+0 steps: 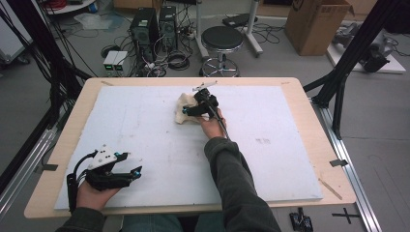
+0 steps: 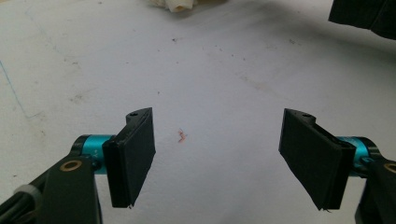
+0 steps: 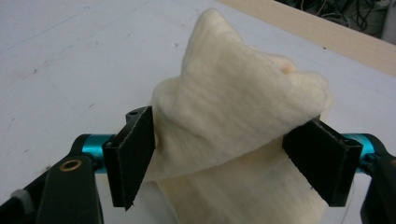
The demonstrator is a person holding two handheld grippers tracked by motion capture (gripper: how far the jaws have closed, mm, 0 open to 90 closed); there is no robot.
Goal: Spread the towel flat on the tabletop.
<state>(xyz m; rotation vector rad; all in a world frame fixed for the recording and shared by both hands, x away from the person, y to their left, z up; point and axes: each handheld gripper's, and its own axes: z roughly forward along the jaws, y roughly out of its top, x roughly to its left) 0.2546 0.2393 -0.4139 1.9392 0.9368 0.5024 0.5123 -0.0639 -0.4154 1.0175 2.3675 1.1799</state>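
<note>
A cream, fuzzy cloth point(image 1: 182, 107) lies bunched on the white board point(image 1: 270, 125) toward its far middle. My right gripper point(image 1: 191, 110) reaches it from the near side. In the right gripper view the cloth point(image 3: 233, 107) stands in a peak between the two black pads point(image 3: 133, 158), which touch it on both sides and pinch its waist. My left gripper point(image 1: 134, 172) rests at the board's near left with its jaws wide apart. In its own view the left gripper point(image 2: 219, 158) has only bare board between the pads, and a corner of the cloth point(image 2: 175, 4) lies far off at the top.
The white board lies on a wooden tabletop point(image 1: 319, 111) with a narrow bare rim all around. Beyond the far edge stand a black stool point(image 1: 221, 41), computer towers point(image 1: 145, 29), cables and a cardboard box point(image 1: 316, 24). A small red mark point(image 2: 181, 136) is on the board.
</note>
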